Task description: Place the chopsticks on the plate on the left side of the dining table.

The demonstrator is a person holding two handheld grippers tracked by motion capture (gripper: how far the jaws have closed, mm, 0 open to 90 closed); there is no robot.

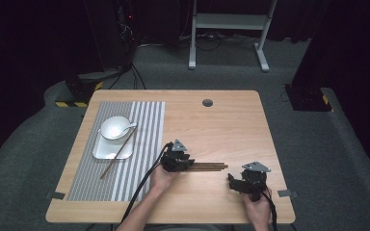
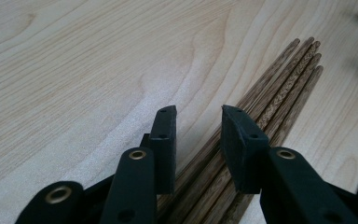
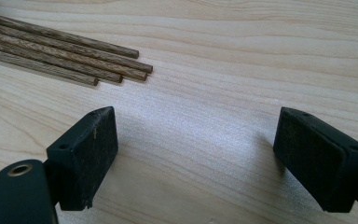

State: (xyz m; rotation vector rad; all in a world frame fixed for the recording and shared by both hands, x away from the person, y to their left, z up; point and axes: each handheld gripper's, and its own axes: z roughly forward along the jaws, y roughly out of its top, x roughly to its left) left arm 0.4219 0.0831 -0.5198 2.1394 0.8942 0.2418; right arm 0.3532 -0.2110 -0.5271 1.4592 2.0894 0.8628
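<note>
Left gripper straddles chopstick bundle lying mid-table, jaws narrowed around it but pads not yet pressing, likely singling one out. Right gripper hovers wide open nearby, empty.

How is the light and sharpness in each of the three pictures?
High view: table evenly lit, room around it dark, detail soft. Left gripper view: chopsticks sharp farther off, blurred near the jaws. Right gripper view: a soft shadow on the wood beside each jaw, bright sheen between them, chopstick ends sharp.
</note>
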